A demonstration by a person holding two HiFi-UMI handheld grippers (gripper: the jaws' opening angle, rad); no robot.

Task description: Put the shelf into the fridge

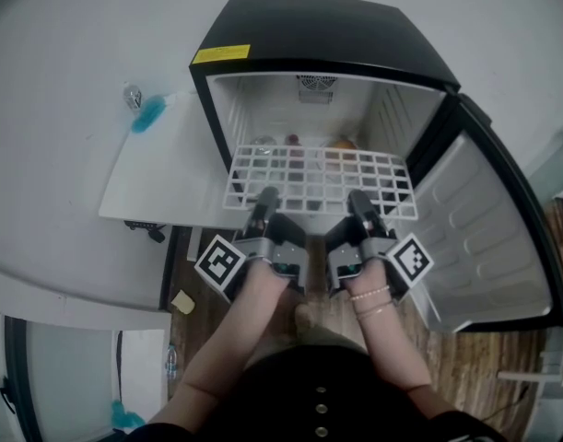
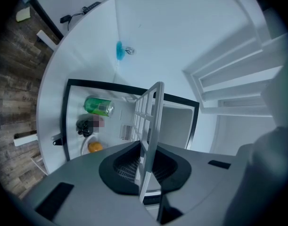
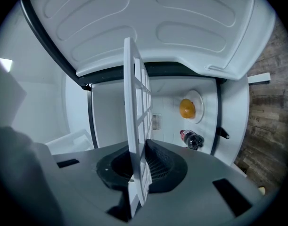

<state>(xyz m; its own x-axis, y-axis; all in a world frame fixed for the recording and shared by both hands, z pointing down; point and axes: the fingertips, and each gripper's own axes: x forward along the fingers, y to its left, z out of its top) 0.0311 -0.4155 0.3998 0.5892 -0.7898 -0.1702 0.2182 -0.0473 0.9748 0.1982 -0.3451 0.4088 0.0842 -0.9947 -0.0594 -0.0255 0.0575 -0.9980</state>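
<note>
A white wire shelf (image 1: 322,178) lies flat in front of the open black fridge (image 1: 327,35), its far edge at the mouth of the white cavity. My left gripper (image 1: 263,201) is shut on the shelf's near edge at the left, and my right gripper (image 1: 359,203) is shut on it at the right. In the left gripper view the shelf (image 2: 151,126) runs edge-on between the jaws of the gripper (image 2: 146,166). The right gripper view shows the same: the shelf (image 3: 134,117) clamped in the gripper (image 3: 139,166).
The fridge door (image 1: 484,238) stands open to the right. Inside on the fridge floor are a green can (image 2: 99,106), a dark bottle (image 3: 193,139) and an orange on a plate (image 3: 187,108). A white tabletop (image 1: 161,173) with a blue object (image 1: 147,113) adjoins the fridge's left.
</note>
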